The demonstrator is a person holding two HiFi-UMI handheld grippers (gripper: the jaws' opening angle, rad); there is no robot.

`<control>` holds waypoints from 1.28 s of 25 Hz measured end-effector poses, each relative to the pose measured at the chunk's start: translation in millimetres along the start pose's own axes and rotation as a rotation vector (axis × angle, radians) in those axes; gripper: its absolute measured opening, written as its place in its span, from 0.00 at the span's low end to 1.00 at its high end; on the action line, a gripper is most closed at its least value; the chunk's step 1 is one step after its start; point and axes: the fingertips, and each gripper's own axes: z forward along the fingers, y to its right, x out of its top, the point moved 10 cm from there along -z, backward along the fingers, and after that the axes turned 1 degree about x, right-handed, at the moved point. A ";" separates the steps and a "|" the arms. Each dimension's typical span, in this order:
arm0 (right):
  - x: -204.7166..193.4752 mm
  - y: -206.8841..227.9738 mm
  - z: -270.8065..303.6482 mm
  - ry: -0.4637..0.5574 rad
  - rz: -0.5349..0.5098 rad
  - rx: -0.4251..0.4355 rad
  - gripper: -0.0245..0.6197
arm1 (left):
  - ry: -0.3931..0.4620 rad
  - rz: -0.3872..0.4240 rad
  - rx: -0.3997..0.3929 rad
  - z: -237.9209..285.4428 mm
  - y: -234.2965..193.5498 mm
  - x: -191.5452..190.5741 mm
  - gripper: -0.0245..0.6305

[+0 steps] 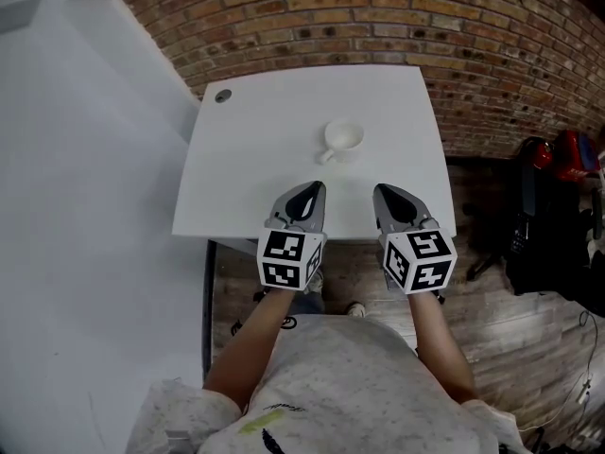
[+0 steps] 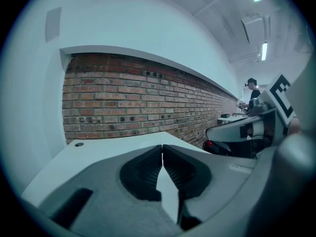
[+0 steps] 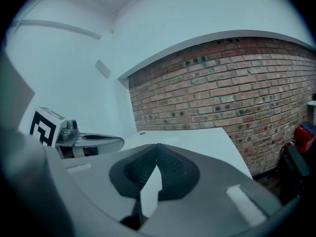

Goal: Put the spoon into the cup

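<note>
**Near, 6 o'clock.** The left gripper (image 1: 315, 189) and the right gripper (image 1: 382, 191) hover side by side over the front margin of the white tabletop (image 1: 236, 178), both aimed toward 12 o'clock. The left fingers (image 2: 143, 172) are pressed together tip to tip with nothing between them, and so are the right fingers (image 3: 173, 172). The level, matched pose reads as a ready posture, with no grasp begun.

**Middle.** The white cup (image 1: 343, 138) stands upright at about 12 o'clock from the gap between the grippers and well apart from both. Its handle is turned toward 7 o'clock. The spoon shows in no view, so its place cannot be told.

**Far.** A small round hole (image 1: 223, 95) lies near the tabletop's 11 o'clock corner, with the brick wall (image 1: 378, 17) behind it. At 3 o'clock, off the tabletop, dark and red gear (image 1: 553, 159) rests on the wooden floor (image 1: 529, 320). Nothing stands between the grippers and the cup.
</note>
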 end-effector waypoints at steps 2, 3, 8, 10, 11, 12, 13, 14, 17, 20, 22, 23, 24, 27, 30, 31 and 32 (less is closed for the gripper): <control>1.7 2.1 7.4 -0.001 -0.002 -0.008 0.05 | -0.002 0.000 -0.008 8.7 -5.4 0.0 0.04; 3.0 3.0 11.3 -0.002 -0.003 -0.013 0.05 | -0.004 -0.001 -0.013 13.2 -8.5 0.2 0.04; 11.4 9.5 32.3 -0.007 -0.005 -0.042 0.05 | -0.011 -0.002 -0.044 37.2 -26.0 3.4 0.04; 14.2 11.2 42.5 -0.011 -0.002 -0.056 0.05 | -0.021 0.000 -0.059 47.5 -35.0 3.5 0.04; 16.2 11.6 47.8 -0.012 -0.002 -0.063 0.05 | -0.026 -0.002 -0.066 52.6 -40.0 3.8 0.04; 18.2 11.8 52.8 -0.013 -0.002 -0.069 0.05 | -0.031 -0.005 -0.071 57.6 -44.9 4.2 0.04; 20.2 12.3 57.3 -0.015 -0.003 -0.075 0.05 | -0.036 -0.008 -0.077 62.4 -49.2 4.6 0.04; 21.7 12.9 61.6 -0.017 -0.003 -0.081 0.05 | -0.041 -0.011 -0.082 67.1 -53.1 4.9 0.04; 24.5 14.5 74.2 -0.021 0.000 -0.105 0.05 | -0.054 -0.014 -0.104 80.4 -64.0 4.4 0.04; 27.1 15.1 84.8 -0.022 0.004 -0.126 0.05 | -0.069 -0.013 -0.128 92.1 -73.8 3.7 0.04; 28.7 14.2 91.2 -0.025 0.005 -0.135 0.05 | -0.081 -0.014 -0.141 98.5 -80.1 2.7 0.04; 29.2 13.6 94.5 -0.026 0.005 -0.139 0.05 | -0.086 -0.015 -0.147 101.8 -83.4 2.0 0.04; 29.7 12.9 97.6 -0.028 0.005 -0.143 0.05 | -0.091 -0.017 -0.152 105.1 -86.6 1.0 0.04; 29.3 11.6 104.7 -0.036 0.003 -0.156 0.05 | -0.107 -0.021 -0.167 113.8 -93.6 -4.2 0.04; 28.0 13.1 110.9 -0.046 0.003 -0.169 0.05 | -0.120 -0.025 -0.183 122.7 -97.8 -9.3 0.04; 27.7 13.9 112.9 -0.049 0.004 -0.174 0.05 | -0.124 -0.027 -0.187 125.8 -99.0 -10.4 0.04; 27.5 14.6 114.7 -0.052 0.006 -0.178 0.05 | -0.127 -0.029 -0.192 128.6 -100.1 -11.2 0.04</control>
